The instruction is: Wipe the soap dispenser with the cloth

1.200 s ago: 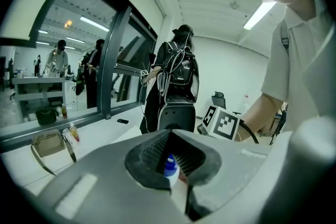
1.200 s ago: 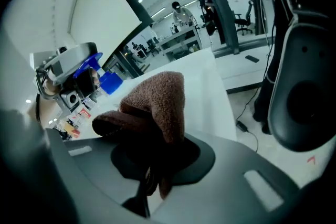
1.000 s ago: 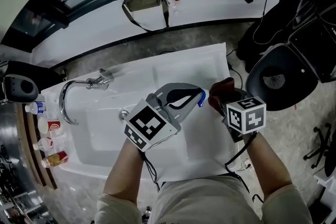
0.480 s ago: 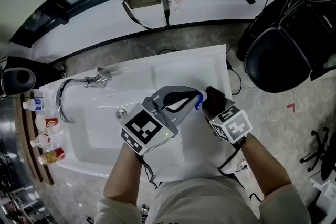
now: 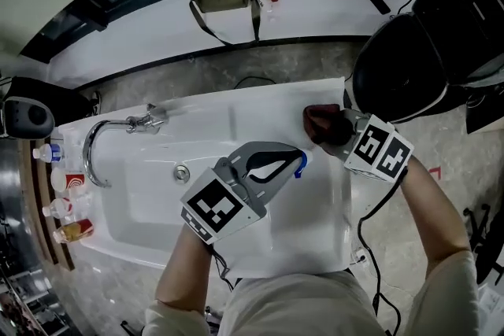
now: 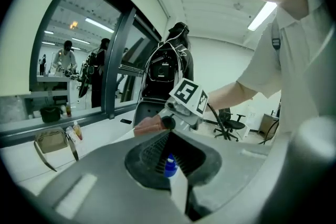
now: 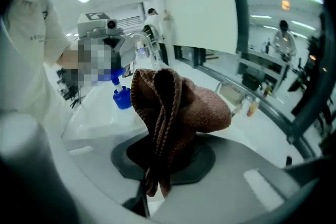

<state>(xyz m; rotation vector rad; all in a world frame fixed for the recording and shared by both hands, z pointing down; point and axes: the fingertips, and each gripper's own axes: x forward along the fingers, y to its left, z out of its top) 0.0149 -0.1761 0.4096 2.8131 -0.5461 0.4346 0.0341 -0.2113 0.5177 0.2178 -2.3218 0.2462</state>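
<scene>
Your left gripper (image 5: 293,158) is closed on the soap dispenser (image 5: 301,164). The left gripper view shows the grip: the jaws pinch a pale part of the body between them, and the blue pump head (image 6: 169,164) pokes out past the tips. That leaves the top of the dispenser exposed for wiping, while most of the body looks covered by the jaws. You are holding it over the flat side of the white sink (image 5: 315,216), away from the basin, which gives your other hand room to come in from the right. Your right gripper (image 5: 337,131) is clamped on the reddish-brown cloth (image 5: 319,120). In the right gripper view the cloth (image 7: 176,107) is bunched into a thick wad that bulges up and forward out of the jaws, so soft fabric should reach the dispenser before the hard tips do. The cloth and dispenser are near each other but not touching (in the right gripper view the blue pump (image 7: 122,97) sits off to the left, beyond the wad). I judge that you are between strokes, not in one. To make contact, bring the cloth back left onto the pump head and brace the dispenser against the push.
</scene>
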